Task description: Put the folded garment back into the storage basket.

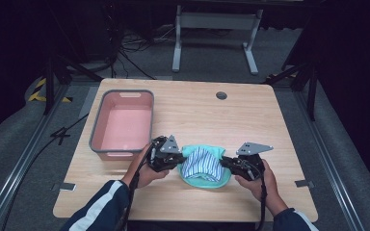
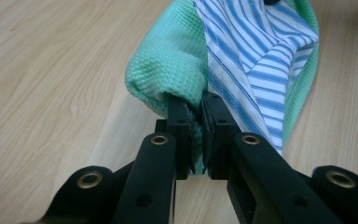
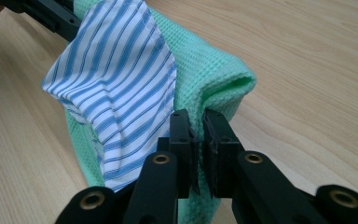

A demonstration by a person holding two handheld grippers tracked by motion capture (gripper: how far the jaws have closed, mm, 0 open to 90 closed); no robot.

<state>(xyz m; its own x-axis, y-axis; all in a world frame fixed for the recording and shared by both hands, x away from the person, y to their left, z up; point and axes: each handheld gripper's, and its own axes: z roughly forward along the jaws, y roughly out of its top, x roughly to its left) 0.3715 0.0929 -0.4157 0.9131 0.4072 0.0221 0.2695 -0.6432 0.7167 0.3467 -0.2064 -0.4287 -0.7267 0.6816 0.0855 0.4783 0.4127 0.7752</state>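
Forearms in dark sleeves with white stripes enter at the bottom of the high view, each hand holding a gripper. Between them, low and centre in the frame, a green cloth (image 1: 207, 180) with a blue-striped cloth (image 1: 202, 163) on it lies on the table (image 1: 192, 106), its long axis running left to right. Left gripper (image 1: 176, 161) has its jaws closed on the green cloth's left end; in the left gripper view the waffle fabric is pinched between the pads, striped cloth just to their right. Right gripper (image 1: 224, 162) is clamped on the right end likewise. A pink bin (image 1: 124, 122) with a grey rim sits left of centre, near the left gripper. Bare wood lies open above and right of the cloth, up to a round grommet (image 1: 221, 95) near the far edge.
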